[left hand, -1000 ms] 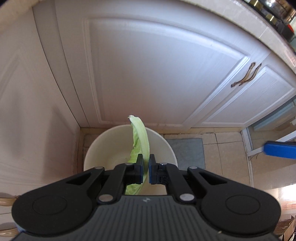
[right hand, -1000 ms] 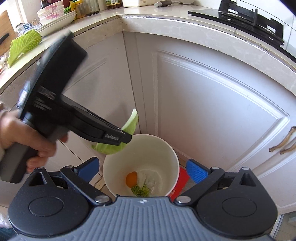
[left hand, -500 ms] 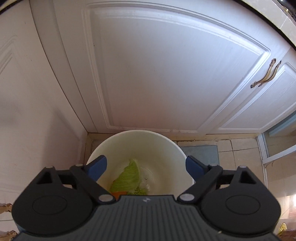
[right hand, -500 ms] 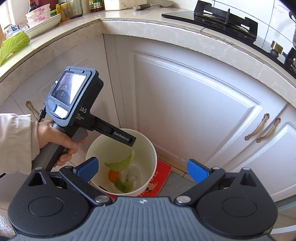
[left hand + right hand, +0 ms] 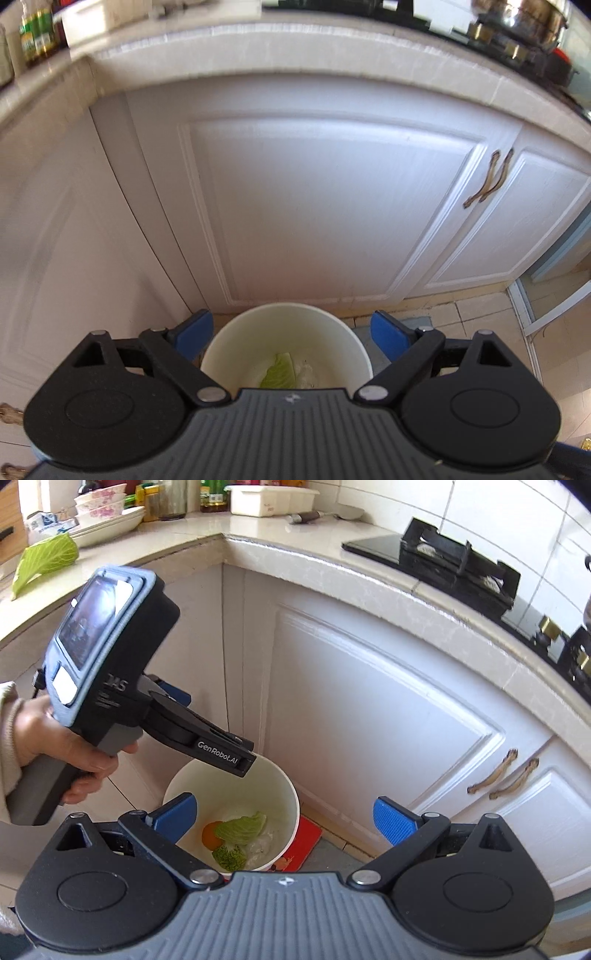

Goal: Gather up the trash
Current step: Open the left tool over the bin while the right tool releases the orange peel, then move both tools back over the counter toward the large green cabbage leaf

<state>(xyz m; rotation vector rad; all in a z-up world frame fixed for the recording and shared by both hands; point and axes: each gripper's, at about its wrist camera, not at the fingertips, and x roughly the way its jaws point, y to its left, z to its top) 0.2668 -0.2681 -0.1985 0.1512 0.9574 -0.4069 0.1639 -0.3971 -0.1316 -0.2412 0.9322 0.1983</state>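
Note:
A white bin (image 5: 284,336) (image 5: 284,794) stands on the floor against the corner cabinets. At its bottom lies a green cabbage leaf (image 5: 279,374) (image 5: 240,825), beside an orange piece (image 5: 209,832), a bit of broccoli (image 5: 229,856) and something white. My left gripper (image 5: 291,332) hangs open above the bin with nothing between its blue pads; the right wrist view shows it (image 5: 221,757) held by a hand (image 5: 55,746) over the bin's rim. Further back, my right gripper (image 5: 282,818) is open and empty too.
White cabinet doors (image 5: 325,206) with bronze handles (image 5: 513,775) rise behind the bin. A red mat (image 5: 304,843) lies under it. On the counter (image 5: 258,528) are another cabbage leaf (image 5: 44,561), stacked plates, bottles and a white box; a black stove (image 5: 458,561) sits at the right.
My left gripper opened and let the cabbage leaf fall into the bin. Both grippers then rose, so the counter top came into the left wrist view.

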